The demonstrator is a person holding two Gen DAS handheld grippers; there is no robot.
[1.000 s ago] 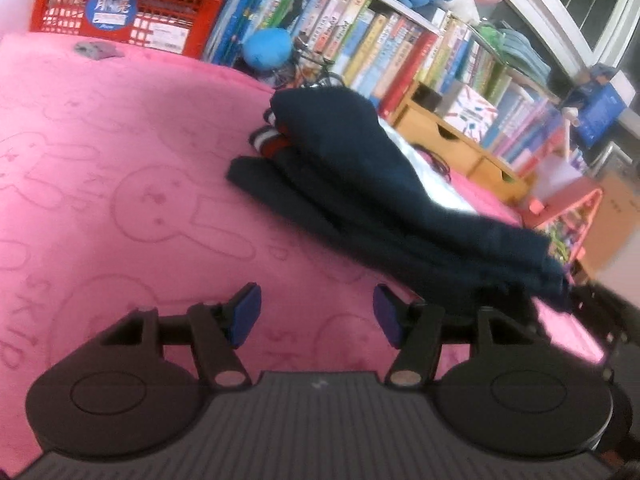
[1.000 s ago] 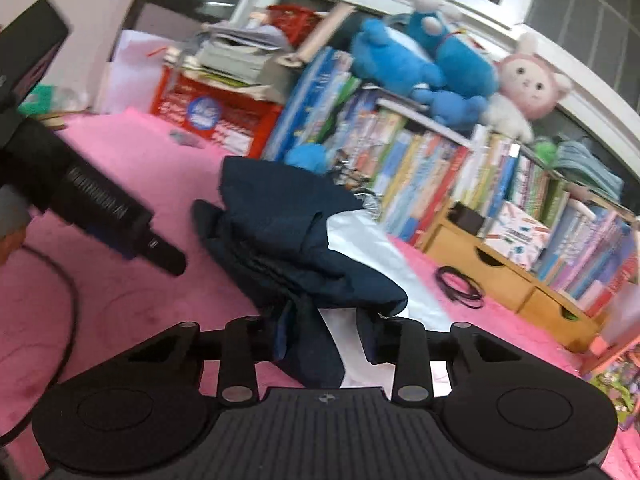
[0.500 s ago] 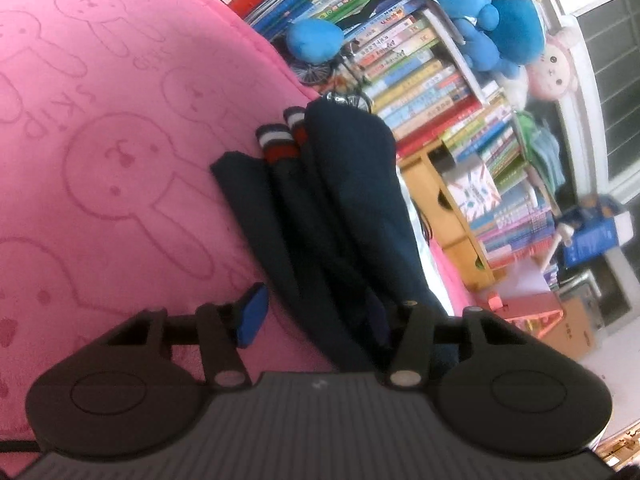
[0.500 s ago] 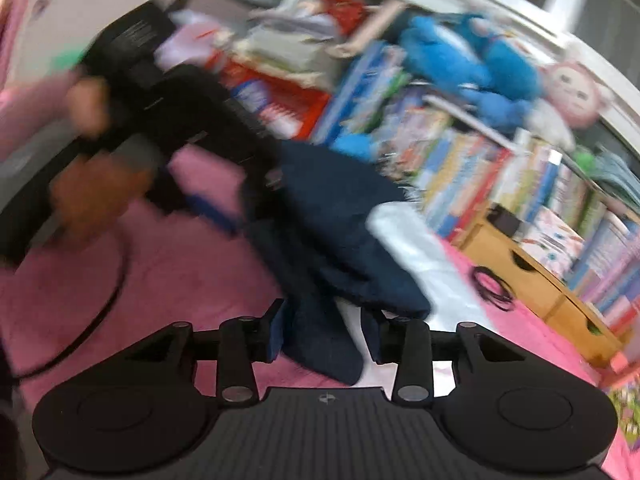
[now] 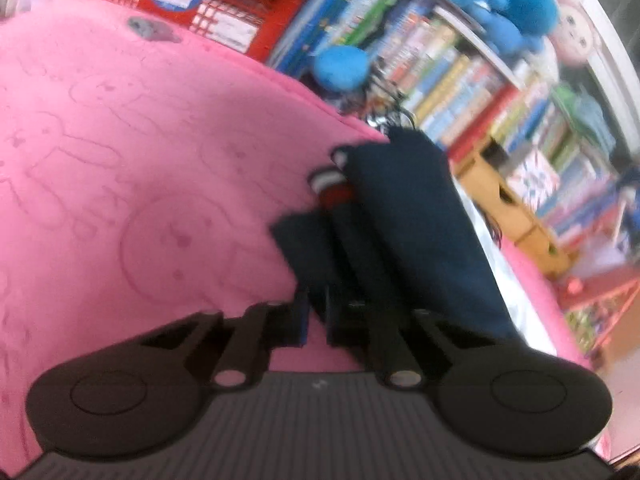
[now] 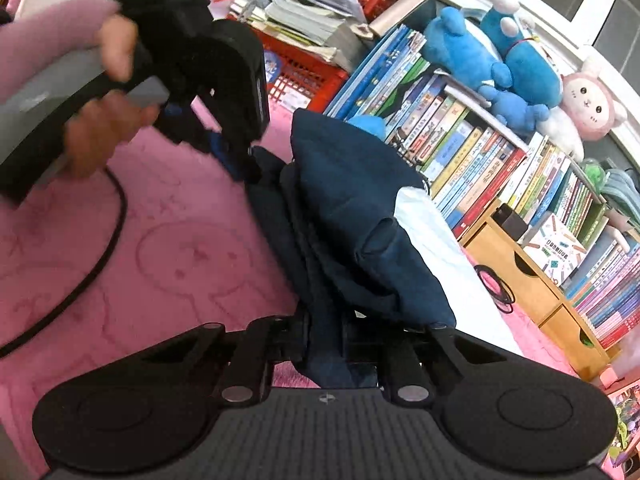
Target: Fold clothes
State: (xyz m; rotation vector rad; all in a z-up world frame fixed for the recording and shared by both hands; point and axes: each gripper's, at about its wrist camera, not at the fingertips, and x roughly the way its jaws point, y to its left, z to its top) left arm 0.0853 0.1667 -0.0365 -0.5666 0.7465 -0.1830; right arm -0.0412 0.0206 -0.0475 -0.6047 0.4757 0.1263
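Left claw [image 5: 316, 316] clenched on the near edge of the dark navy folded fabric garment [image 5: 404, 220]; right claw [image 6: 326, 340] closing on its opposite end. Garment's long axis runs straight ahead of both claws across the pink rabbit-print blanket [image 5: 140, 200].

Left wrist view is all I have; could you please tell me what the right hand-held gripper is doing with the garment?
Observer: The right hand-held gripper is closing its jaws on the near end of the navy garment, with cloth between them.
Operator: Thank you. Is anything lying near my left hand-held gripper?
Observer: A black cable curves across the pink blanket below it.
Operator: And how does its grip look from that side?
Observer: Its tips sit shut on the garment's far corner.
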